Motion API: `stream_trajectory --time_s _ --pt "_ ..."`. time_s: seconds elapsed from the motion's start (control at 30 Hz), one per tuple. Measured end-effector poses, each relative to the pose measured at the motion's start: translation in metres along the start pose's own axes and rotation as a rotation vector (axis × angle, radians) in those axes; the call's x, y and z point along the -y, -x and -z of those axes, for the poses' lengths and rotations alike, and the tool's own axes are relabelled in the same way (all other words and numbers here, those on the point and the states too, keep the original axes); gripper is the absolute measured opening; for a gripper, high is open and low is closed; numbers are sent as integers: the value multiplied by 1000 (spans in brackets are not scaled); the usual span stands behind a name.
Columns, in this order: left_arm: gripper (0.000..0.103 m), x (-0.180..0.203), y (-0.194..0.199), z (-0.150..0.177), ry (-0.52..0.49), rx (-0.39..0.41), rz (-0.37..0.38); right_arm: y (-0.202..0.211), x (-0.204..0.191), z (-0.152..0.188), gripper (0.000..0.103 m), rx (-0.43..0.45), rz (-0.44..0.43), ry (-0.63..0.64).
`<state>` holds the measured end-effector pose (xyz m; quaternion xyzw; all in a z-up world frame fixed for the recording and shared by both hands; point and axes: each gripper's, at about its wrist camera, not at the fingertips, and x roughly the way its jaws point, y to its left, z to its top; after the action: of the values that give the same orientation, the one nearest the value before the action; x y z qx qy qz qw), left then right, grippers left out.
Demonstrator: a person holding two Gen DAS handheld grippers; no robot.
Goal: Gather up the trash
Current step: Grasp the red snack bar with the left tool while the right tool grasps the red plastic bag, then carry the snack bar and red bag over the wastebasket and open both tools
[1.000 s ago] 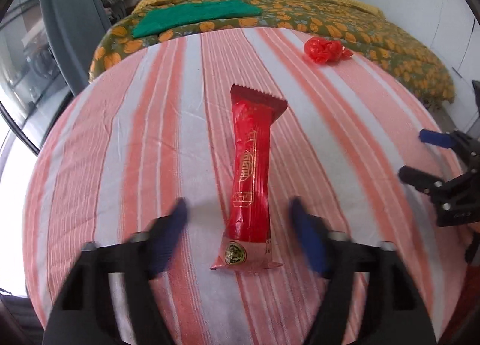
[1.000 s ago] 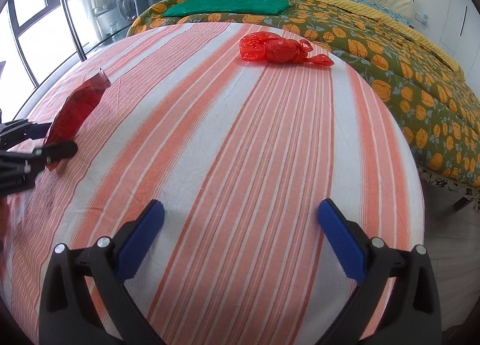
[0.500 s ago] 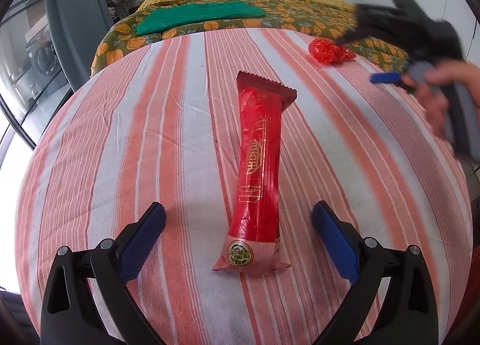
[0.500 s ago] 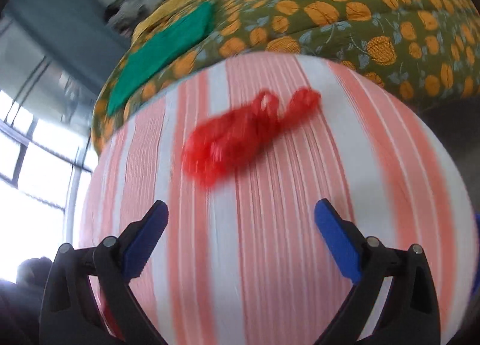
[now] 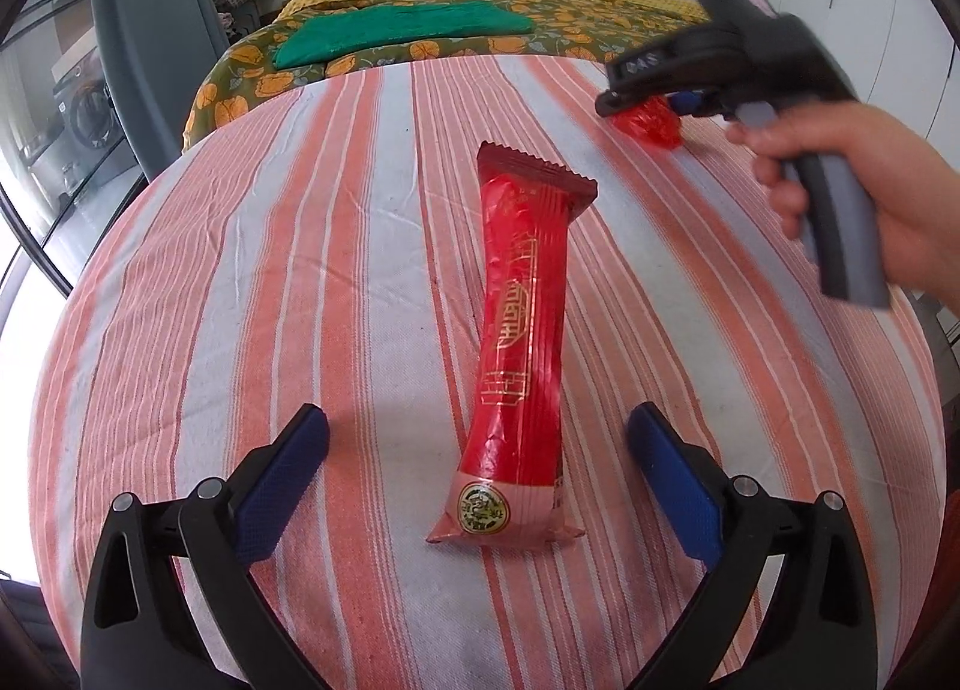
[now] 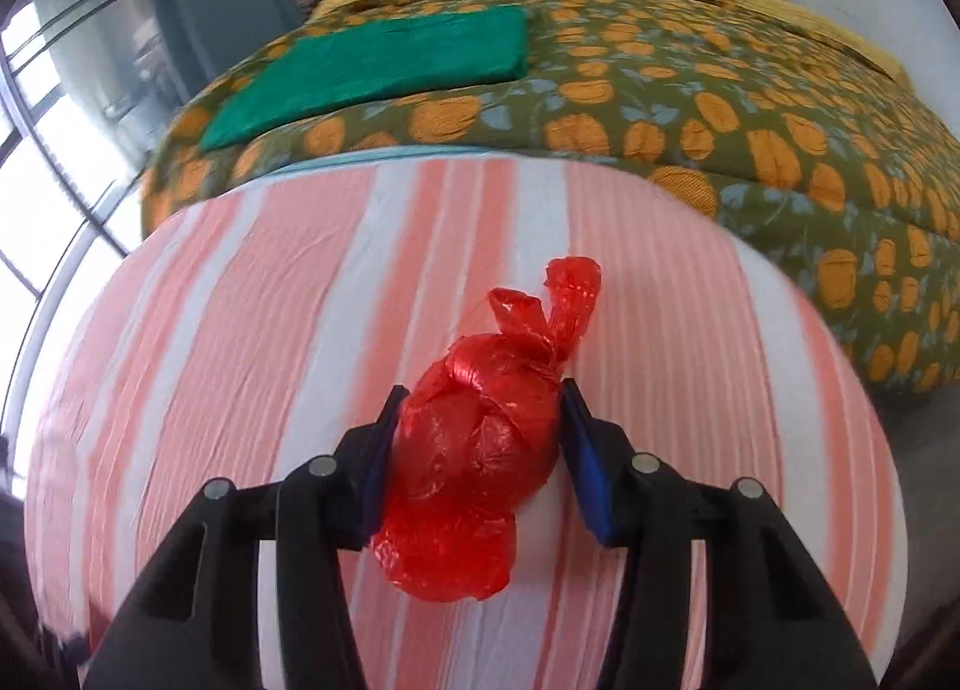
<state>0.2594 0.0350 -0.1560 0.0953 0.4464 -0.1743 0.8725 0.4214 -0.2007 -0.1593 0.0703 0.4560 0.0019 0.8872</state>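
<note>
Red foil catches the eye first: a long snack wrapper (image 5: 521,354) lies flat on the striped cloth (image 5: 240,270), its crimped top edge pointing away and its round gold seal nearest the camera. Starting at the left of the left wrist view, the left gripper (image 5: 477,453) stands wide, its blue pads (image 5: 282,483) well out on either side of the wrapper's near end and touching nothing; its jaws have just been opening, and the wrapper lies between them untouched. Further right and farther off, a hand (image 5: 864,198) grasps the grey handle of the right gripper (image 6: 477,438), which reaches down to the far edge of the cloth, where a scrap of red plastic shows under its black nose. The right wrist view gives this close up — a knotted red plastic bag (image 6: 480,438), crumpled into a ball with its tied ears sticking up and away, sits between the two blue pads. These jaws have just been closing, and both pads now lie against the bag's sides; the picture is somewhat blurred, so how firmly they press is hard to judge, though the bag bulges out below them. Whether the bag rests on the cloth or is clear of it I cannot tell. Behind the cloth lies a bedspread (image 6: 750,108) of olive with orange pumpkins, and on it to the left a folded green cloth (image 6: 384,60).
</note>
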Motion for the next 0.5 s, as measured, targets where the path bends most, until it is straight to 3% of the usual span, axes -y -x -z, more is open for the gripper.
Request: stream_trajectory --time_s 0.3,0.43,0.5 --pt "98 -1 0 0 1 0 1 74 -24 105 48 -146 -253 264" --pt "98 -4 0 1 13 4 25 101 -25 153 49 -198 -265 350" --pt "98 -8 2 1 22 11 57 113 -22 174 50 -160 -224 401"
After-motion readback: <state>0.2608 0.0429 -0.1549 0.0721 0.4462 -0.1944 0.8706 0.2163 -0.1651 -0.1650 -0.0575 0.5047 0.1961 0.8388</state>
